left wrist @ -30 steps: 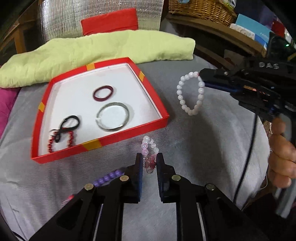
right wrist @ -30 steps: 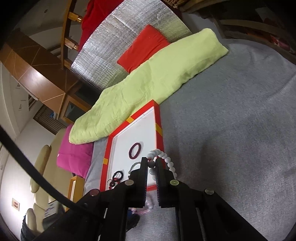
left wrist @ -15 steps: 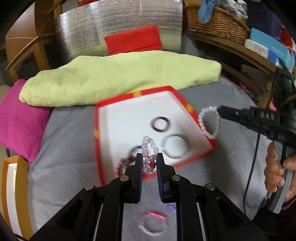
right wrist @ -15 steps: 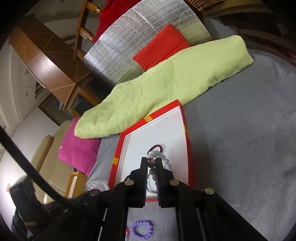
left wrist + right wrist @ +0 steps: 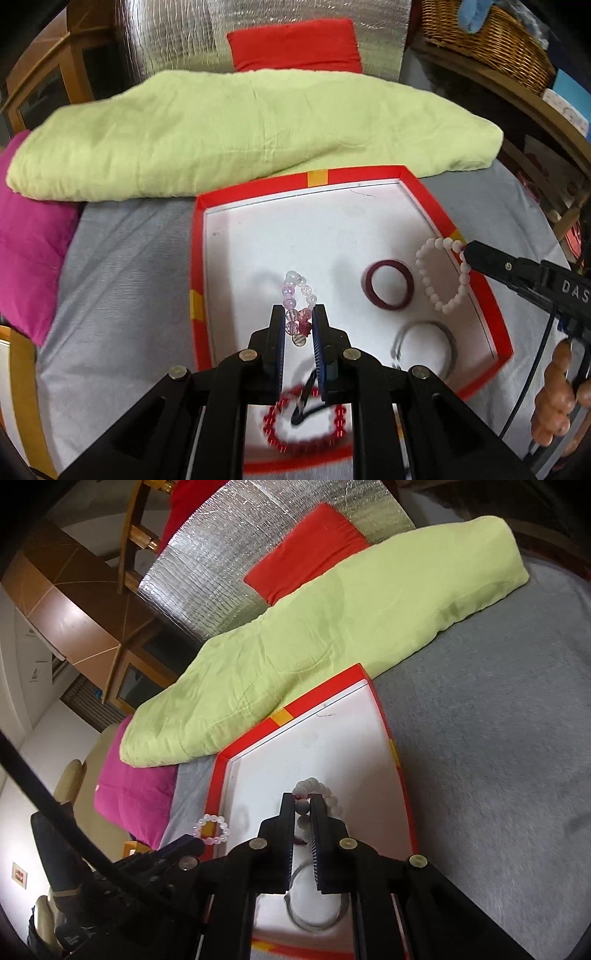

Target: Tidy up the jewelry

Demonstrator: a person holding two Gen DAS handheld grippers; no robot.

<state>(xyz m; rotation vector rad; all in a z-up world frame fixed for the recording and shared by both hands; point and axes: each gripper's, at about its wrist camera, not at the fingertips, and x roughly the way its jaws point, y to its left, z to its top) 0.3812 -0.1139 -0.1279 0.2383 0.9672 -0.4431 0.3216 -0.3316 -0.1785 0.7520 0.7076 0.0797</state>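
Observation:
A red-rimmed white tray (image 5: pixel 424 192) (image 5: pixel 380 705) lies on the grey cloth. My left gripper (image 5: pixel 298 325) is shut on a pink beaded bracelet (image 5: pixel 291 291) that hangs over the tray's middle. My right gripper (image 5: pixel 303 808) is shut on a white beaded bracelet (image 5: pixel 314 784) (image 5: pixel 428 291) above the tray's right side. In the tray lie a maroon ring (image 5: pixel 388 288), a silver bangle (image 5: pixel 424 345) (image 5: pixel 314 915), a red bead bracelet (image 5: pixel 280 432) and a black hair tie (image 5: pixel 306 402), partly hidden behind my left fingers.
A lime-green folded blanket (image 5: pixel 240 129) (image 5: pixel 314 638) borders the tray's far side, with a red cushion (image 5: pixel 295 44) and silver foil behind. A magenta cushion (image 5: pixel 26 254) sits at the left. A wicker basket (image 5: pixel 487 40) stands far right. A hand (image 5: pixel 557 398) grips the right tool.
Both grippers have carried their bracelets from beside the tray to above it. The left now hangs the pink bracelet over the tray's middle, the right the white one over its right side.

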